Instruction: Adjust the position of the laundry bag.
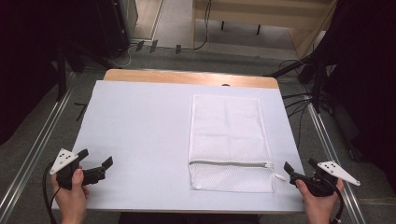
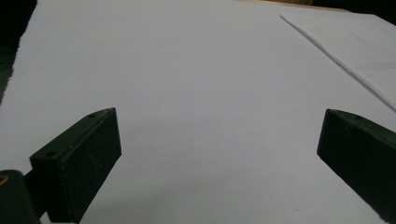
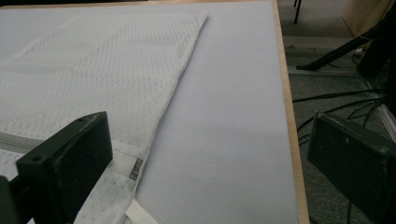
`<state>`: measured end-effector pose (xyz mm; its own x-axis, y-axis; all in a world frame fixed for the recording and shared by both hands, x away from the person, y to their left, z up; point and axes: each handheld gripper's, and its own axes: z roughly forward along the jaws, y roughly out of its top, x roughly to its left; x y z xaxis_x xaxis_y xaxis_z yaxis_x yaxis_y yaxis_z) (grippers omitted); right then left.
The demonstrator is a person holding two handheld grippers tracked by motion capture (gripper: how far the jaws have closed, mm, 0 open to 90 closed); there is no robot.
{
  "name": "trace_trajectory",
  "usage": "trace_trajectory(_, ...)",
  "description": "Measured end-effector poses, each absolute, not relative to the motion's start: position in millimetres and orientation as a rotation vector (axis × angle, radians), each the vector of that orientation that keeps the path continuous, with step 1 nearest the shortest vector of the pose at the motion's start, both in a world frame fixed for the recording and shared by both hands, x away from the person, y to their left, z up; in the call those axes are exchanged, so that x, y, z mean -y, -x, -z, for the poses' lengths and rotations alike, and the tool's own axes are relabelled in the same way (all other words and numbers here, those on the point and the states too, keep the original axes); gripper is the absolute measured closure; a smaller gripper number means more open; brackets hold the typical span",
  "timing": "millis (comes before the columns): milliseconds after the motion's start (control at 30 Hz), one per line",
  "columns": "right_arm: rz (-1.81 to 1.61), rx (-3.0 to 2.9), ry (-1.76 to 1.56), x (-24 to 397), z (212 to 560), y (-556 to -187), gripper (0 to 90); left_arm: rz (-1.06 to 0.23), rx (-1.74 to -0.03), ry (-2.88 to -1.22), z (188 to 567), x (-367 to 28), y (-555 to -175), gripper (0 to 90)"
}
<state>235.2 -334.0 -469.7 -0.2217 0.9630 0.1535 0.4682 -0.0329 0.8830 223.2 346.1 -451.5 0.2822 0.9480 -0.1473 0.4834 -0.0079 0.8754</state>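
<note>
Grey carpeted floor (image 1: 42, 135) and black cables are seen around a wooden table covered by a pale lilac sheet (image 1: 140, 130). At the near left corner, the left black two-jaw gripper (image 1: 98, 162) is held by a hand (image 1: 71, 193) over bare sheet, its jaws spread wide with nothing between them. One white rectangular mesh laundry bag (image 1: 229, 135) is laid flat right of centre, well apart from that gripper, with its zip running across near the front edge and one white pull tab (image 1: 279, 177) at its right end. Just beside that tab, the right black two-jaw gripper (image 1: 299, 167) is held with jaws wide apart, empty. No legible writing is observed.
</note>
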Motion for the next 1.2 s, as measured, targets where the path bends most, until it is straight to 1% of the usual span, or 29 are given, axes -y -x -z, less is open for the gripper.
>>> trace_trajectory(33,-1.212,-1.722,-1.5,333,470,-236,0.8,-0.636,-1.337,-1.635,452,-346,-223,3.2)
trace_trajectory(67,-1.212,-1.722,-1.5,333,470,-236,0.8,-0.657,-1.333,-1.653,450,-341,-224,3.2)
trace_trajectory(100,-1.199,-1.733,-1.488,330,471,-236,4.4,-0.658,-1.322,-1.66,446,-330,-228,7.7)
trace_trajectory(133,-1.199,-1.733,-1.488,330,471,-236,4.4,-0.658,-1.322,-1.66,446,-330,-228,7.8)
trace_trajectory(200,-1.162,-1.742,-1.466,326,472,-236,7.8,-0.632,-1.314,-1.637,442,-316,-234,9.6)
trace_trajectory(233,-1.137,-1.741,-1.458,322,472,-235,12.8,-0.623,-1.322,-1.637,439,-301,-240,15.9)
trace_trajectory(267,-1.137,-1.741,-1.458,322,472,-235,12.8,-0.623,-1.322,-1.637,439,-301,-240,16.7)
trace_trajectory(300,-1.132,-1.738,-1.465,321,472,-235,13.4,-0.624,-1.323,-1.647,438,-288,-245,16.7)
trace_trajectory(333,-1.119,-1.741,-1.465,319,472,-235,14.0,-0.625,-1.32,-1.658,438,-277,-250,22.5)
trace_trajectory(367,-1.112,-1.746,-1.472,317,473,-235,15.7,-0.603,-1.305,-1.68,437,-267,-254,24.7)
trace_trajectory(400,-1.112,-1.746,-1.472,317,473,-235,15.7,-0.571,-1.279,-1.689,438,-259,-257,24.7)
trace_trajectory(433,-1.106,-1.743,-1.471,316,473,-234,16.4,-0.524,-1.247,-1.734,439,-236,-266,26.7)
trace_trajectory(467,-1.099,-1.736,-1.476,315,473,-234,17.0,-0.524,-1.247,-1.734,439,-236,-266,30.1)
trace_trajectory(500,-1.095,-1.731,-1.473,315,473,-234,17.9,-0.513,-1.243,-1.78,443,-211,-275,33.9)
trace_trajectory(533,-1.096,-1.723,-1.479,314,473,-234,18.9,-0.513,-1.243,-1.78,443,-211,-275,36.4)
trace_trajectory(567,-1.09,-1.717,-1.481,313,472,-234,20.0,-0.486,-1.234,-1.813,449,-188,-284,38.8)
trace_trajectory(600,-1.085,-1.714,-1.483,312,472,-234,20.4,-0.469,-1.232,-1.836,453,-177,-288,40.1)
trace_trajectory(633,-1.085,-1.714,-1.483,312,472,-234,20.4,-0.469,-1.232,-1.836,453,-177,-288,41.1)
trace_trajectory(700,-1.085,-1.717,-1.482,311,473,-235,20.9,-0.425,-1.231,-1.863,459,-158,-294,42.9)
trace_trajectory(733,-1.085,-1.717,-1.482,311,473,-235,20.9,-0.389,-1.228,-1.87,462,-149,-298,42.9)
trace_trajectory(767,-1.082,-1.723,-1.479,310,474,-235,21.2,-0.352,-1.238,-1.873,465,-137,-302,44.9)
trace_trajectory(800,-1.082,-1.723,-1.479,310,474,-235,21.2,-0.352,-1.238,-1.873,465,-137,-302,45.5)
trace_trajectory(833,-1.08,-1.727,-1.479,311,474,-235,21.4,-0.333,-1.246,-1.88,468,-126,-306,45.9)
trace_trajectory(867,-1.081,-1.727,-1.477,311,474,-236,21.7,-0.333,-1.246,-1.88,468,-126,-306,47.4)
trace_trajectory(933,-1.081,-1.727,-1.48,311,475,-235,21.9,-0.315,-1.252,-1.91,470,-111,-307,48.2)
trace_trajectory(1033,-1.087,-1.725,-1.493,312,475,-235,23.5,-0.326,-1.264,-1.944,474,-101,-307,46.8)
trace_trajectory(1067,-1.086,-1.727,-1.499,313,476,-236,23.8,-0.371,-1.261,-1.964,473,-98,-306,49.8)
trace_trajectory(1100,-1.082,-1.73,-1.503,313,476,-236,24.4,-0.415,-1.278,-1.98,473,-93,-305,50.6)
trace_trajectory(1200,-1.072,-1.746,-1.504,312,478,-237,25.2,-0.504,-1.277,-2.021,473,-87,-303,57.7)
